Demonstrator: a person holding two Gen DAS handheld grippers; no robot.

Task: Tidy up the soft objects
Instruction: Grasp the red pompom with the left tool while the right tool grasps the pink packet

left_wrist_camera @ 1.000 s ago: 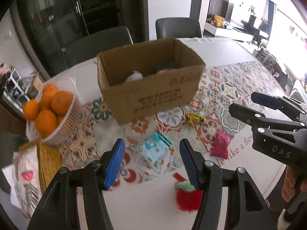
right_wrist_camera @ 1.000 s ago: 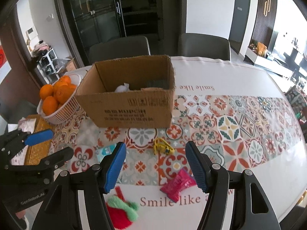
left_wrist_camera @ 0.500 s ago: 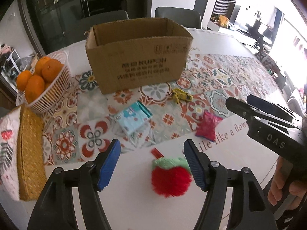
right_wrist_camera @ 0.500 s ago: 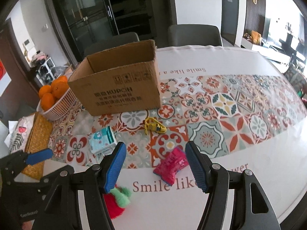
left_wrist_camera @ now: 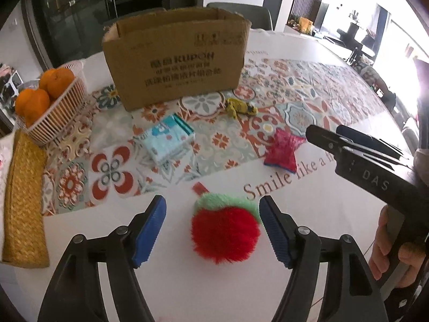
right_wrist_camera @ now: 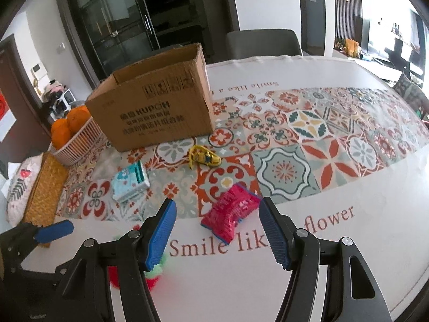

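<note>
Left wrist: red plush [left_wrist_camera: 225, 230] between spread left tool [left_wrist_camera: 211, 225] pads

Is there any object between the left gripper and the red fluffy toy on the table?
No. The left gripper is open, and the red fluffy toy lies on the table between its fingers with nothing visible in the way.

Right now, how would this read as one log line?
left tongs: open, flanking red plush ball | right tongs: open, nearing pink pouch | cardboard box: behind
</note>
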